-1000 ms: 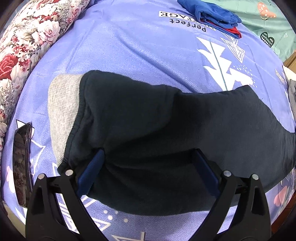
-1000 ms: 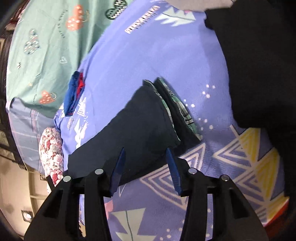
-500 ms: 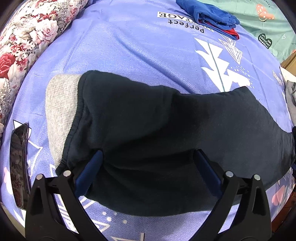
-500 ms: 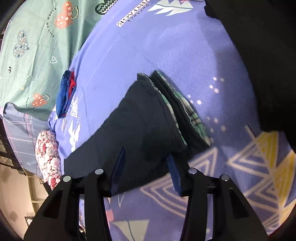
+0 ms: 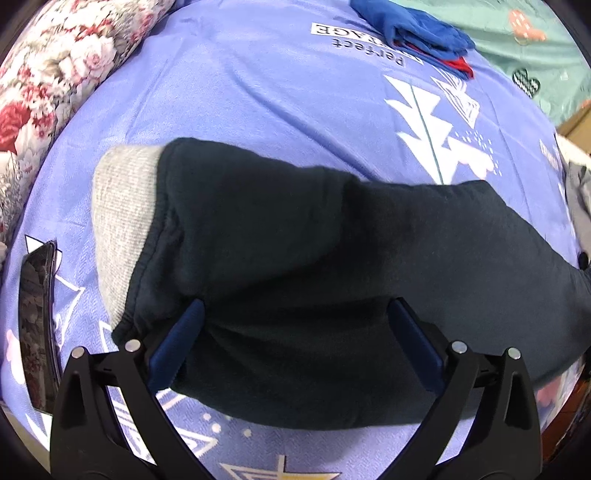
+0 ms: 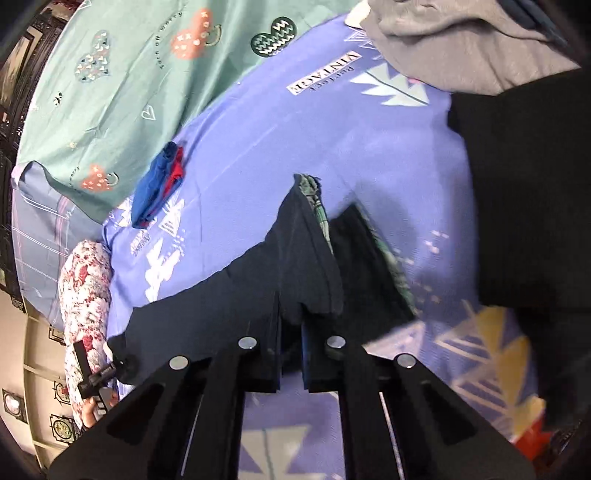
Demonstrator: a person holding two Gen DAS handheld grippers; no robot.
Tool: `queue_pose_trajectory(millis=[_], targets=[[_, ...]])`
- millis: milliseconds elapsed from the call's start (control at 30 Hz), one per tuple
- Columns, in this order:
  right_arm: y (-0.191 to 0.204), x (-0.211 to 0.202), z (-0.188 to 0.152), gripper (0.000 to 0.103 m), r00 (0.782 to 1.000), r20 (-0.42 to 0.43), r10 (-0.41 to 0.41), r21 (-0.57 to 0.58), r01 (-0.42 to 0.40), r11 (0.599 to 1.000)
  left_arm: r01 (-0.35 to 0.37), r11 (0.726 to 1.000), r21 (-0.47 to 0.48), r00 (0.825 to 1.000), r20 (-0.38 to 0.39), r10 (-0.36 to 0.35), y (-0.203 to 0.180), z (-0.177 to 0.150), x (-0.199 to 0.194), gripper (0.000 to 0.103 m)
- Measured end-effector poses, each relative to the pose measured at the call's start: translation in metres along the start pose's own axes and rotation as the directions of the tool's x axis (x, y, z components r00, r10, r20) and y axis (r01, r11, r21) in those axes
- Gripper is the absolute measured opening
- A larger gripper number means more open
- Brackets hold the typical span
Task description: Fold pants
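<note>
On the purple bed point(image 5: 266, 92), the one pair of dark pants point(image 5: 332, 258) runs crosswise before me, its single grey waistband point(image 5: 122, 229) off to my left. My left gripper point(image 5: 295, 314) spreads its jaws wide over the near edge, gripping nothing. My right gripper point(image 6: 291, 325) is nearer the leg end, jaws pinched on a raised fold there. Also here: one phone point(image 5: 37, 325), one blue garment point(image 5: 417, 26), one floral pillow point(image 5: 55, 70).
</note>
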State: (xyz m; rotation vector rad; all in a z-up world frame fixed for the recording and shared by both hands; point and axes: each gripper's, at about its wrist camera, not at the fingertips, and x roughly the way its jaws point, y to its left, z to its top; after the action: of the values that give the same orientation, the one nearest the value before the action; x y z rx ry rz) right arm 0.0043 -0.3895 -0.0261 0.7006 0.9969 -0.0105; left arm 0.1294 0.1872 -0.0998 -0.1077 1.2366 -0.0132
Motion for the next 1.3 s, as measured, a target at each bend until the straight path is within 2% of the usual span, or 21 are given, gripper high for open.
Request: queue_pose_trajectory(millis=[200,300,333,367,400,433,500,533,600,633,667,700,733,767,800,867,900,933,1033,1167,1300], targets=[[-0.042,0.053,-0.006,0.006,0.993,-0.097,-0.072,0.084,0.080,0.993,-0.058,0.997,0.044,0.998,0.002,0.058,-0.010,-0.006,0.001,0.101],[-0.029,0.049,-0.004,0.012,0.981,-0.141,-0.135,0.015,0.139,0.990,-0.051,0.997,0.058,0.999,0.000,0.051,-0.014,-0.013,-0.007,0.101],[-0.024,0.043,-0.004,0.024,0.972,-0.142,-0.186,-0.012,0.186,0.982,-0.038,0.998,0.050,0.999,0.002,0.038,-0.012,-0.015,-0.010,0.101],[-0.020,0.037,-0.004,0.036,0.966,-0.122,-0.227,-0.032,0.224,0.974,-0.029,0.999,0.036,1.000,0.004,0.029,-0.010,-0.016,-0.012,0.101],[-0.014,0.030,-0.004,0.039,0.957,-0.072,-0.282,-0.066,0.277,0.958,-0.017,1.000,0.012,1.000,0.006,0.017,-0.007,-0.016,-0.015,0.101],[-0.004,0.019,-0.004,0.039,0.922,0.020,-0.388,-0.120,0.387,0.914,-0.004,1.000,-0.010,1.000,0.011,0.004,-0.005,-0.016,-0.017,0.101],[0.015,0.008,-0.007,0.040,0.873,0.160,-0.461,-0.181,0.486,0.855,0.015,1.000,-0.028,1.000,0.021,-0.014,-0.007,-0.013,-0.019,0.101],[0.023,0.007,-0.008,0.040,0.904,0.168,-0.393,-0.207,0.422,0.883,0.015,1.000,-0.025,1.000,0.025,-0.014,-0.010,-0.013,-0.019,0.101],[0.034,0.019,-0.010,0.038,0.966,0.089,-0.242,-0.254,0.257,0.933,-0.003,1.000,-0.008,0.999,0.045,0.003,-0.019,-0.005,-0.020,0.101],[0.042,0.037,-0.012,0.037,0.980,0.019,-0.197,-0.278,0.194,0.941,-0.012,1.000,-0.005,0.998,0.058,0.012,-0.023,-0.001,-0.021,0.101],[0.047,0.047,-0.014,0.036,0.979,-0.001,-0.203,-0.295,0.194,0.936,-0.006,1.000,-0.002,0.997,0.071,0.006,-0.028,0.002,-0.022,0.101],[0.052,0.062,-0.016,0.034,0.973,-0.019,-0.229,-0.321,0.211,0.923,0.006,1.000,0.002,0.997,0.078,-0.006,-0.032,0.005,-0.023,0.101],[0.054,0.085,-0.018,0.023,0.949,-0.057,-0.309,-0.358,0.269,0.894,0.025,1.000,0.006,0.996,0.088,-0.025,-0.036,0.010,-0.025,0.101],[0.050,0.103,-0.019,0.009,0.911,-0.087,-0.403,-0.377,0.344,0.860,0.028,1.000,0.008,0.995,0.099,-0.029,-0.038,0.014,-0.027,0.101],[0.050,0.105,-0.017,0.009,0.907,-0.061,-0.416,-0.373,0.366,0.852,0.029,1.000,0.013,0.992,0.119,-0.030,-0.040,0.019,-0.031,0.101],[0.056,0.098,-0.008,0.011,0.868,0.011,-0.497,-0.335,0.471,0.816,0.040,0.999,0.011,0.983,0.178,-0.041,-0.041,0.032,-0.041,0.101],[0.062,0.092,-0.005,0.012,0.883,0.042,-0.468,-0.320,0.456,0.831,0.046,0.999,0.007,0.981,0.190,-0.047,-0.043,0.038,-0.041,0.101],[0.077,0.084,-0.002,0.013,0.934,0.049,-0.353,-0.316,0.350,0.882,0.060,0.998,0.008,0.979,0.194,-0.060,-0.045,0.044,-0.039,0.101],[0.124,0.094,-0.005,0.032,0.989,-0.015,-0.149,-0.391,0.131,0.911,0.060,0.998,0.023,0.988,0.139,-0.063,-0.057,0.064,-0.019,0.101],[0.201,0.147,-0.009,0.032,0.990,-0.141,-0.018,-0.503,-0.056,0.863,0.014,1.000,0.017,0.994,0.106,-0.016,-0.065,0.066,0.004,0.101],[0.277,0.207,-0.020,0.032,0.975,-0.222,0.024,-0.597,-0.156,0.787,0.059,0.998,0.023,0.998,0.037,-0.060,-0.066,0.045,0.020,0.101]])
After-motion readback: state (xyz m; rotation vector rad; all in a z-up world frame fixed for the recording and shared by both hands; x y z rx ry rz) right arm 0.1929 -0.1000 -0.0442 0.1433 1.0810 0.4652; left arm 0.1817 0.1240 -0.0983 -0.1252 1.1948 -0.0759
